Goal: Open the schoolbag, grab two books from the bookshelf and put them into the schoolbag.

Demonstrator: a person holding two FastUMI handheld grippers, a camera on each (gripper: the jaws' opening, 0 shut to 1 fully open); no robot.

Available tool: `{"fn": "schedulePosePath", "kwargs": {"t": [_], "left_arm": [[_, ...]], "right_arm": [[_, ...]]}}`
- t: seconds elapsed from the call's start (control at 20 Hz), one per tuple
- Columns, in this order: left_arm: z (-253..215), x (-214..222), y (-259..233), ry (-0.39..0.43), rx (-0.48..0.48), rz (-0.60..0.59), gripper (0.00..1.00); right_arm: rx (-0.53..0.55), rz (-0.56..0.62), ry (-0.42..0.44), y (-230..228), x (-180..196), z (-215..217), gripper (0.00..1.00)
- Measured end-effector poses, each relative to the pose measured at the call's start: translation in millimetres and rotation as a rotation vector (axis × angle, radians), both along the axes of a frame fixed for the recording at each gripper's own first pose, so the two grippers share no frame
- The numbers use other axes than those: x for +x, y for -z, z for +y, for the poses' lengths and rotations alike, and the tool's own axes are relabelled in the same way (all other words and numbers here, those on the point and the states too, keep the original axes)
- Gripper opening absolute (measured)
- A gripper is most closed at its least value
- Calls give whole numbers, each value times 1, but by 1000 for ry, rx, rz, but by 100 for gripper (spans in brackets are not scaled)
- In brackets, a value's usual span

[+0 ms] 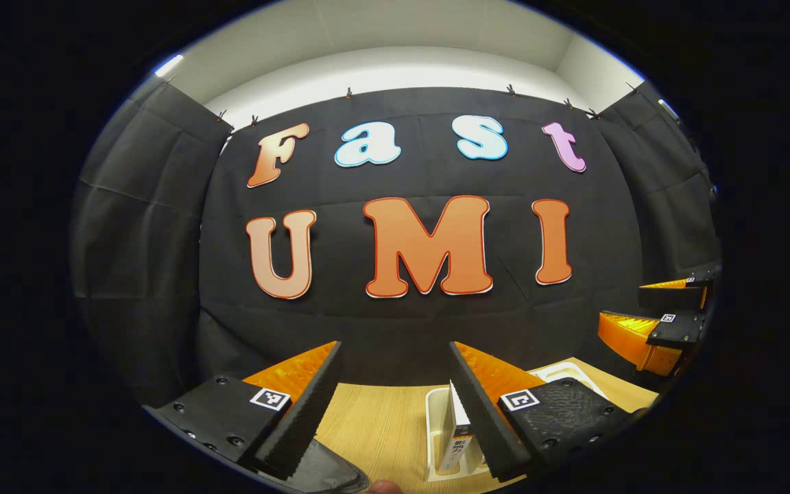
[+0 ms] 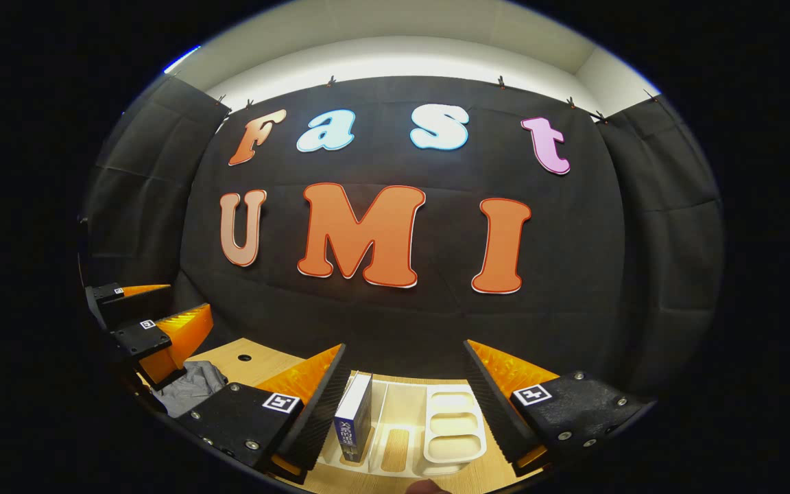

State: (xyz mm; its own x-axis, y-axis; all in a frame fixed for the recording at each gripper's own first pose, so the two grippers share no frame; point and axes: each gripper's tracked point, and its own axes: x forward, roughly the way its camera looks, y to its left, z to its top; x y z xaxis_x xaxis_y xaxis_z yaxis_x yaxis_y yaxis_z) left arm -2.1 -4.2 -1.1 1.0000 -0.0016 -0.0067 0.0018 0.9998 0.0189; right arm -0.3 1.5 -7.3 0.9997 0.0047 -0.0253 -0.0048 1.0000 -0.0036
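Partly hidden behind the right gripper (image 2: 402, 401), one book (image 2: 354, 415) stands upright.

Wooden table (image 2: 395, 456), white bookshelf (image 2: 453, 449) on it, grey schoolbag (image 2: 193, 387)

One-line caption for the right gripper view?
Open right claw above a white plastic bookshelf rack holding one upright blue-spined book.

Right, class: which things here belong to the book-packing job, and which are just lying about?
Belong to the job: blue-spined book; white bookshelf rack; left tool, open; right tool, open; grey fabric, possibly the schoolbag.
Just there: wooden table; black cloth wall.
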Motion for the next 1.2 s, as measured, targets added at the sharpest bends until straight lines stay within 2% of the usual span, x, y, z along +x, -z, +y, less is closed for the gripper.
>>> {"fn": "schedulePosePath", "kwargs": {"t": [0.3,0.55,0.7,0.95,1.2], "left_arm": [[3,-1,-1,-8,30,-5,95],[16,-4,17,-44,106,19,98],[32,-11,43,-73,201,63,97],[59,-17,100,-101,431,170,96],[68,-35,177,-76,609,317,95]], "right_arm": [[-11,12,1,4,0,-3,97],[-11,18,7,7,0,-10,97],[-14,25,14,12,2,-14,97],[-24,42,22,23,2,-25,97],[-19,70,20,38,4,-34,97]]}}
